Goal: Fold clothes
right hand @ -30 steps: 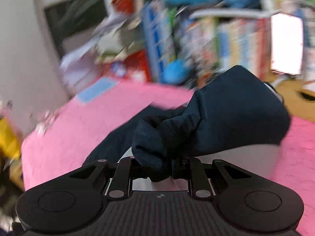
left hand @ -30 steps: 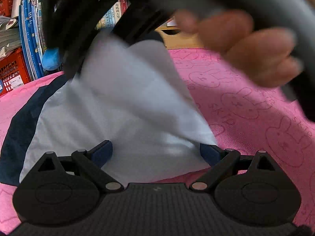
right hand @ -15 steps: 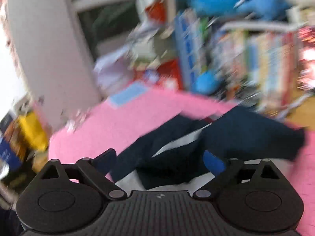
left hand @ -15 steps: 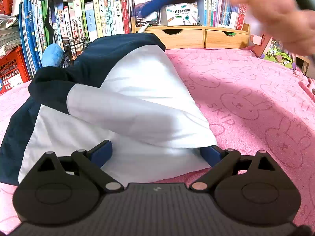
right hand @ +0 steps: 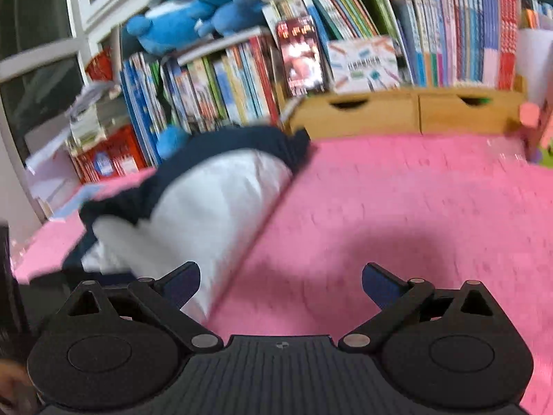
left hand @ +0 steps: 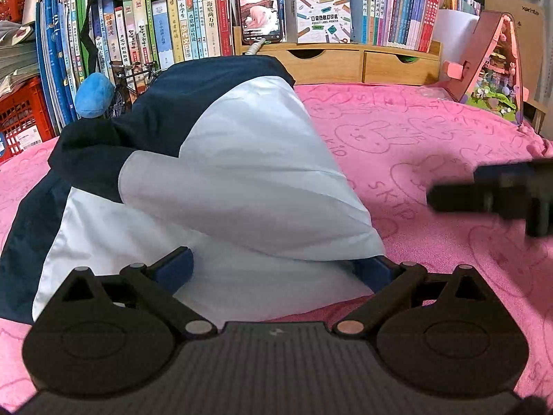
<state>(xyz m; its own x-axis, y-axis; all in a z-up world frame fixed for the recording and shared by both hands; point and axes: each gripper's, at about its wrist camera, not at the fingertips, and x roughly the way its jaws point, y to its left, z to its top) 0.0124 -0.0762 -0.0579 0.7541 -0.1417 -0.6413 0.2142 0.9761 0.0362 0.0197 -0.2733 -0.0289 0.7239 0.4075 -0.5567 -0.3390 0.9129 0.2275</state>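
Observation:
A white garment with navy sleeves and trim lies on the pink rabbit-print blanket, one navy-and-white sleeve folded across its body. My left gripper stands open at the garment's near hem, white cloth lying between its blue fingers and draped over the right one. In the right wrist view the garment is to the left. My right gripper hangs over bare blanket, jaws opening, nothing between them. A dark blurred tool part enters the left wrist view from the right.
Behind the blanket stands a bookshelf with a phone propped on a wooden drawer box. A red crate and a blue plush sit at the left, a pink toy house at the right.
My right gripper let go of the navy sleeve, opened wide and swung right and down off the garment. The sleeve now lies across the white body. My left gripper stayed put.

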